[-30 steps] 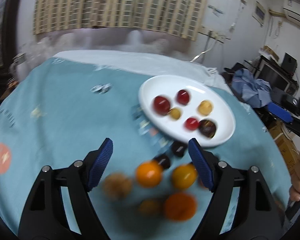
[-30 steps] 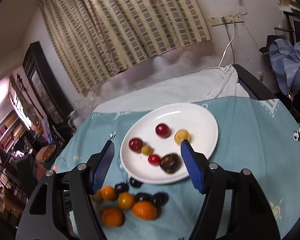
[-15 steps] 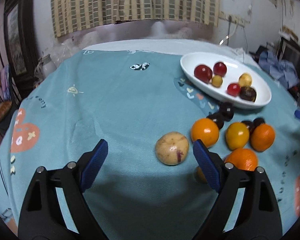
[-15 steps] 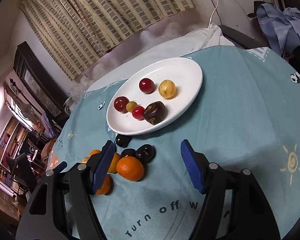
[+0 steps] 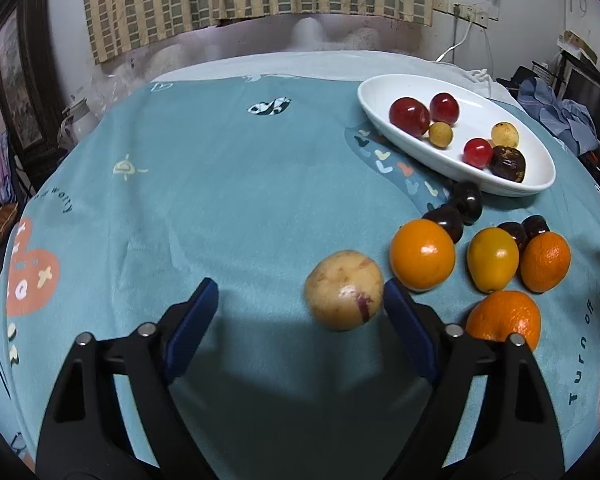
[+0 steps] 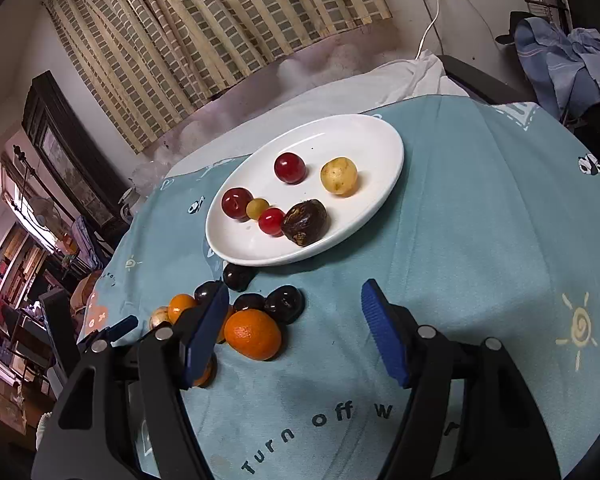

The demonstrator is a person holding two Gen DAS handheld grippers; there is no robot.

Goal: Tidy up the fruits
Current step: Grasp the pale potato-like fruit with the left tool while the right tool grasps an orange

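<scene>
A tan round fruit (image 5: 344,290) lies on the teal cloth between my left gripper's (image 5: 298,312) fingers, close to the right pad and far from the left one. Its jaws are closing and neither pad presses on the fruit. Right of it lie oranges (image 5: 422,254) and dark plums (image 5: 468,202). The white plate (image 5: 480,104) behind holds red, yellow and one brown fruit. My right gripper (image 6: 296,332) stands open low over the cloth, an orange (image 6: 253,334) just inside its left finger, untouched. The plate (image 6: 340,136) lies beyond it.
The teal printed cloth (image 6: 480,220) covers a round table that drops away on all sides. A heap of blue clothes (image 6: 560,52) lies off the right edge. A dark cabinet (image 5: 24,92) stands to the left, a curtained wall behind. My left gripper's blue tip (image 6: 124,324) shows beside the loose fruit.
Both grippers have sunk closer to the cloth. The left view swung from the plate to the tan fruit, and its jaws widened, then narrowed. The right gripper's gap is unchanged.
</scene>
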